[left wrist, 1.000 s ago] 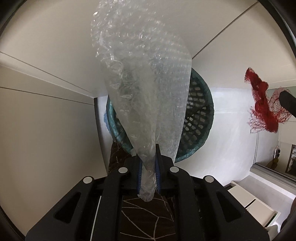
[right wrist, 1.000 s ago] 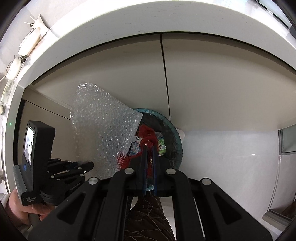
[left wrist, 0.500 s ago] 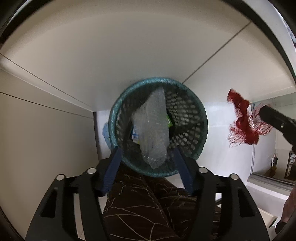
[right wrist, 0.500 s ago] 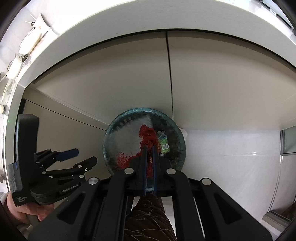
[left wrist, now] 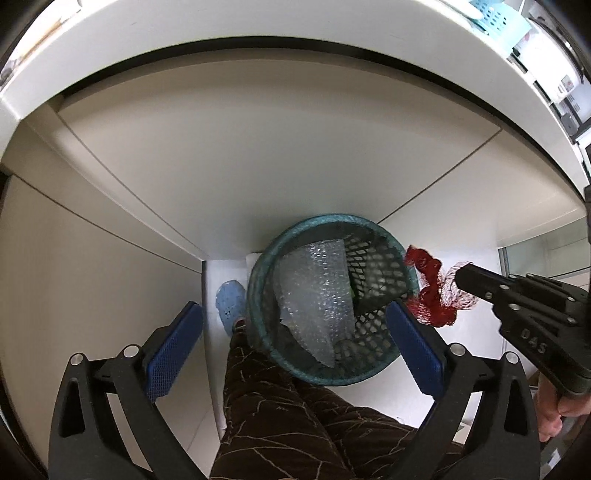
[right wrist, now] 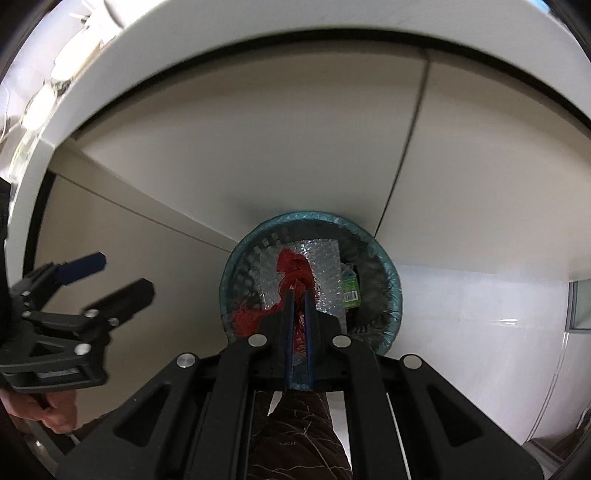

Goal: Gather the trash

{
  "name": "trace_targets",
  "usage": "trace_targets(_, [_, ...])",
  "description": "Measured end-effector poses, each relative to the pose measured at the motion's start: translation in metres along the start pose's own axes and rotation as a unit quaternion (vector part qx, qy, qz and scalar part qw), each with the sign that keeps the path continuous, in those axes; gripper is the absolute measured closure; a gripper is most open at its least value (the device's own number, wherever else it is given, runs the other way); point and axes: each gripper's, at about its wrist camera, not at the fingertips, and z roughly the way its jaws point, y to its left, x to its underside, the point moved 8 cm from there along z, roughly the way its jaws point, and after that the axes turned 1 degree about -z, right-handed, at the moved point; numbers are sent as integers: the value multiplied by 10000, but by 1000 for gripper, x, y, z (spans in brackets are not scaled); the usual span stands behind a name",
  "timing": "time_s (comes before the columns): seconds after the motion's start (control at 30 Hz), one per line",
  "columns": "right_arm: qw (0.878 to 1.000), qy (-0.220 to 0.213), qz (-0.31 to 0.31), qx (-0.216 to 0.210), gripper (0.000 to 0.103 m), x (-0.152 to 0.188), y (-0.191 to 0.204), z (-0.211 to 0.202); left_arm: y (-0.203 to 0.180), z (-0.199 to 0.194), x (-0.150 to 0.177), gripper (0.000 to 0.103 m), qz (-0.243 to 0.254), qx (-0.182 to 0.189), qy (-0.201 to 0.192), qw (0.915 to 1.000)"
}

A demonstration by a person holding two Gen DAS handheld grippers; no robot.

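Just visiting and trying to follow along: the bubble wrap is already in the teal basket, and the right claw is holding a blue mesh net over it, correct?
Nearly. The net is red, not blue, as the right wrist view shows. The bubble wrap does lie in the teal basket, and the right claw holds the net above it.

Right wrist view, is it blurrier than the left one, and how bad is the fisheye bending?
Right wrist view: softer, with smeared glare at the upper left edge, though the red mesh net and teal basket stay readable. Left wrist view: sharper, bubble wrap texture crisp. Both views: the straight white counter edge bows into an arc, corners vignetted black.
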Motion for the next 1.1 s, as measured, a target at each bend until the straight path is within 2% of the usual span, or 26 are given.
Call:
trace_targets(0.2, [9999,69,-103,99,94,2,1,4,12,3,6,6,-73,-64,108,9999])
trace_targets(0.5, [9998,26,-52,211,78,-3,4,5,12,7,9,6,-92,-39,140,9999])
trace_targets(0.6, [9997,-25,-25,256,66,-4,2,4,12,6,9,6,-89,-38,116,9999])
trace_targets(0.63, [9996,-65,-16,268,59,-4,1,2,12,5,9,6,-95,-39,101,9999])
trace_targets(0.73, [9988,-261,121,386,32,-9,-7,-9,12,3,7,6,-105,-44,59,9999])
trace_targets(0.83, [9974,-479,253,482,14,-16,-15,-30,9,-6,2,6,-128,-24,-30,9999])
trace_targets(0.97, [9941,-778,288,692,8,-25,-20,-72,3,-38,-10,6,-246,79,-233,9994])
trace_targets(1.1, [9916,-973,387,761,8,-34,-18,-128,-9,-85,-27,6,-135,22,-547,9984])
